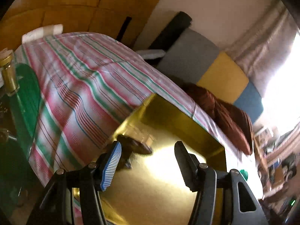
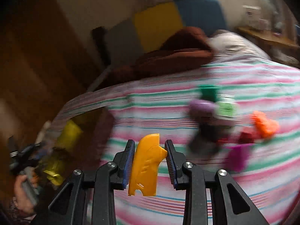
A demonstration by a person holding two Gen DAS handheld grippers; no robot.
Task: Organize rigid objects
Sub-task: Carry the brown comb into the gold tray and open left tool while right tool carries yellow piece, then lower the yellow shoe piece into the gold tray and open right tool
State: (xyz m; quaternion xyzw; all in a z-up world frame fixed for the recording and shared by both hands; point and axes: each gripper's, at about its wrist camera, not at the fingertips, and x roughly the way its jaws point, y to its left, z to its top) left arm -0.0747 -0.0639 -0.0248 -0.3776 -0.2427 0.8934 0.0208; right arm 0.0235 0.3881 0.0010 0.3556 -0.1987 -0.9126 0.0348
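One yellow plastic piece (image 2: 146, 164) is pinched in the right gripper (image 2: 150, 161); the left gripper (image 1: 148, 166) hangs spread, empty, over one gold box (image 1: 168, 131).

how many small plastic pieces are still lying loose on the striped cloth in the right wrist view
About 7, though blur may hide more: a green piece, a white-green one, a purple one, a black one, a red one, an orange one, a magenta one.

A bed under a pink, green and white striped sheet (image 1: 90, 78) fills the room. Wooden wardrobe doors (image 1: 61, 5) stand behind its far edge. Grey, yellow and blue cushions (image 1: 223, 78) line the pale wall (image 1: 215, 1); daylight glares beside a curtain (image 1: 262, 43).
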